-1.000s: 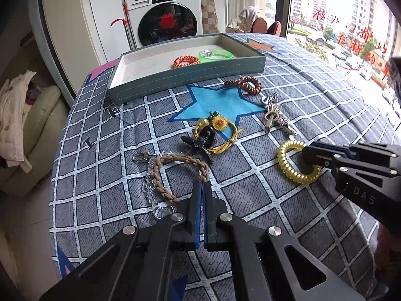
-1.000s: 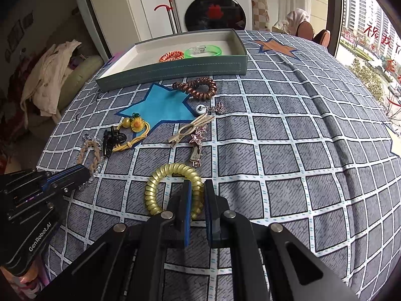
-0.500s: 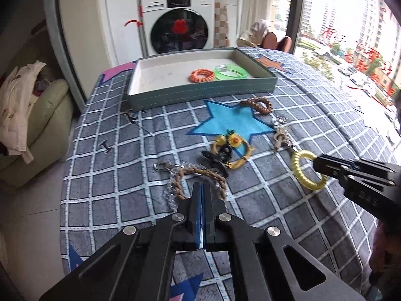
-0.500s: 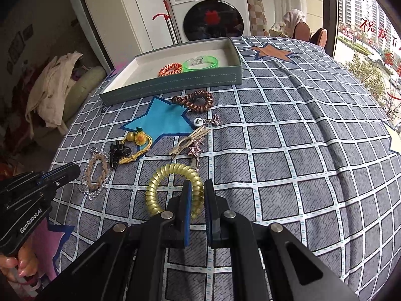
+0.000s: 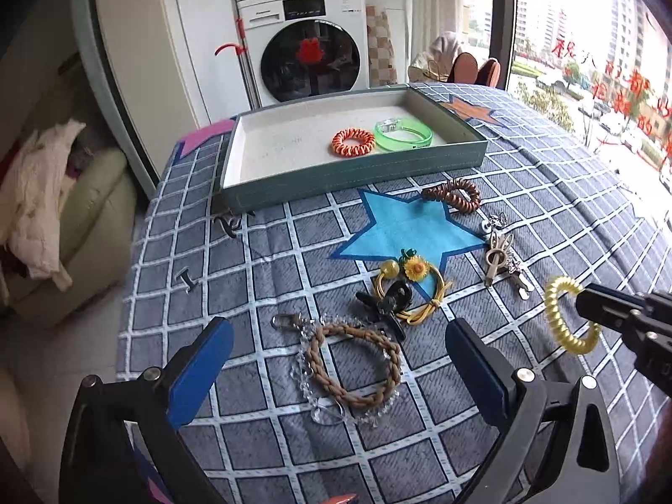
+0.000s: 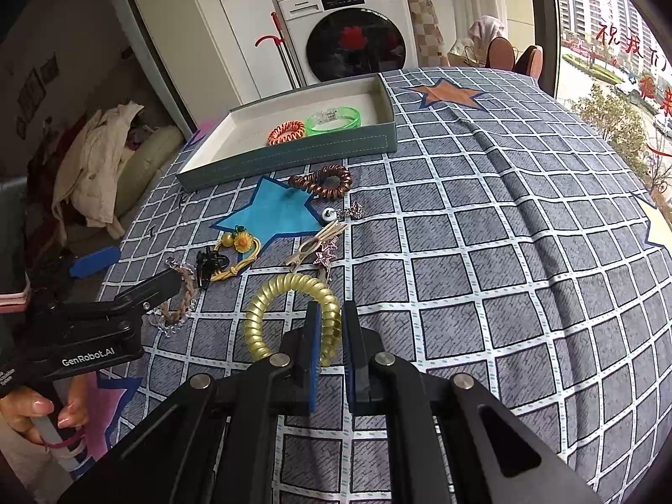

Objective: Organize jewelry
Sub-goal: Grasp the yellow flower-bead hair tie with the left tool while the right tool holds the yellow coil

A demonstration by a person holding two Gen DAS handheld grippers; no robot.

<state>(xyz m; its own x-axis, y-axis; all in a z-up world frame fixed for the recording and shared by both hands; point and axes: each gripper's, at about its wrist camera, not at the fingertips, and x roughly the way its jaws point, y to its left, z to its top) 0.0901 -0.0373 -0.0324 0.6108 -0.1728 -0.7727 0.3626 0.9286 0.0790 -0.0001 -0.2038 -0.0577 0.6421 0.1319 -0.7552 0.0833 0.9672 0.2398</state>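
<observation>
My right gripper [image 6: 327, 327] is shut on a yellow spiral hair tie [image 6: 277, 298] and holds it above the cloth; it also shows in the left wrist view [image 5: 563, 315]. My left gripper [image 5: 336, 357] is open wide above a brown braided bracelet [image 5: 357, 361] lying over a clear bead chain [image 5: 306, 374]. A teal tray [image 5: 357, 168] at the back holds an orange spiral tie [image 5: 353, 143] and a green bangle [image 5: 403, 134]. A brown spiral tie [image 5: 453, 195], a sunflower cord [image 5: 413, 273], a black clip [image 5: 390, 302] and a wooden clip with charms [image 5: 500, 256] lie on the cloth.
The table has a grey checked cloth [image 6: 504, 252] with a blue star [image 5: 403, 227]. A washing machine [image 5: 311, 42] stands behind the tray. A pale sofa with clothes [image 5: 42, 210] is left of the table. Windows are on the right.
My left gripper has opened wide and sits nearer the braided bracelet. My right gripper has lifted the yellow spiral tie off the cloth.
</observation>
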